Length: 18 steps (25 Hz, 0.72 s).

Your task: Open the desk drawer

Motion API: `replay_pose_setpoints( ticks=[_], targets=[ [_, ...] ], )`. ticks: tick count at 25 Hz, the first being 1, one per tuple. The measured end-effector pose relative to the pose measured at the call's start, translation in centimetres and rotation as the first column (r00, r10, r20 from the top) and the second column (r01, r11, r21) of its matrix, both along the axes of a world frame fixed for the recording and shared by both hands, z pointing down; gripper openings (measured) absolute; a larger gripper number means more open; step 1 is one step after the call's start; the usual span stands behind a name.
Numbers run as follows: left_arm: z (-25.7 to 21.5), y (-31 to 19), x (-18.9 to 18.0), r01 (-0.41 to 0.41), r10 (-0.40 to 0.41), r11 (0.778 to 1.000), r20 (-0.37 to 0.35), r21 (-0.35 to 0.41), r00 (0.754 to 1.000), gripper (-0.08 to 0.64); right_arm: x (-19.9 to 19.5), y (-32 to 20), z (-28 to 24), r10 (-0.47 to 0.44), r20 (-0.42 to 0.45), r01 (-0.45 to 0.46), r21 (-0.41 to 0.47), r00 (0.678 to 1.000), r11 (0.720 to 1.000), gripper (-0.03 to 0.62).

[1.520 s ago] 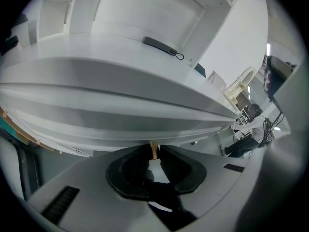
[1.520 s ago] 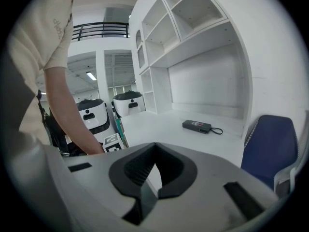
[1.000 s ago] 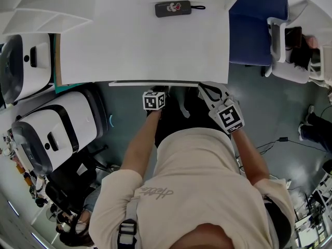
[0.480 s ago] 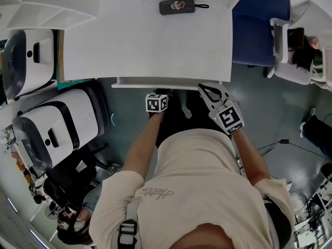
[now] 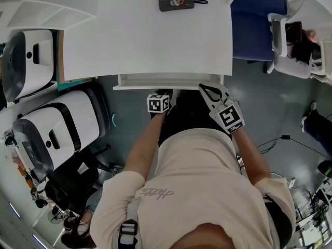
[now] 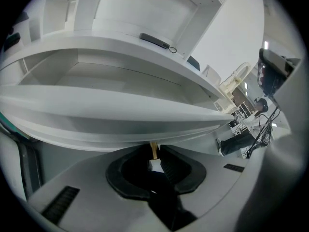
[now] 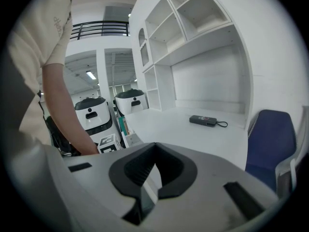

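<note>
— Where's the drawer lying?
— It's sticking partway out beneath the desk. The left gripper is pinching its front's lower edge. The right gripper is hovering closed and empty alongside.

White bench dead centre, with white shelves climbing the wall behind it. There's a blue chair just right of the bench and bulky white machines parked close on its left. Grey-green floor spreads out in front, and a ceiling strip light glows beyond the bench's left end.
</note>
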<state>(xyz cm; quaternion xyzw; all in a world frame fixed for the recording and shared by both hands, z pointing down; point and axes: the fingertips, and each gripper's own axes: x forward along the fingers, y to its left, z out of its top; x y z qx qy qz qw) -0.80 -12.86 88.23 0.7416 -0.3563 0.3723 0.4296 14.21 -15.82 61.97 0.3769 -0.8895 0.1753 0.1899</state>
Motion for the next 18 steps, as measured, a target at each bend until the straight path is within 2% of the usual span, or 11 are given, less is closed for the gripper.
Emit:
replay_pose_setpoints(
  ticks=[4,9,18],
  targets=[
    [0.1,0.8,-0.4,-0.004,0.004,1.0,-0.012,0.003,1.0,0.078,-1.4,1.3,-0.4,0.001,-0.001,-0.001,-0.01,1.0,1.0,-0.005],
    [-0.2,1.7,-0.7,0.008,-0.008,1.0,-0.023,0.008,1.0,0.078,-2.1,2.5,-1.5,0.077,0.067,-0.074,-0.052,0.995,0.996,-0.005],
    [-0.2,3.9,-1.5,-0.011,0.011,1.0,-0.062,0.009,0.998,0.078,-3.1,5.3,-2.5,0.126,0.015,-0.125,-0.038,0.992,0.991,-0.005]
  ],
)
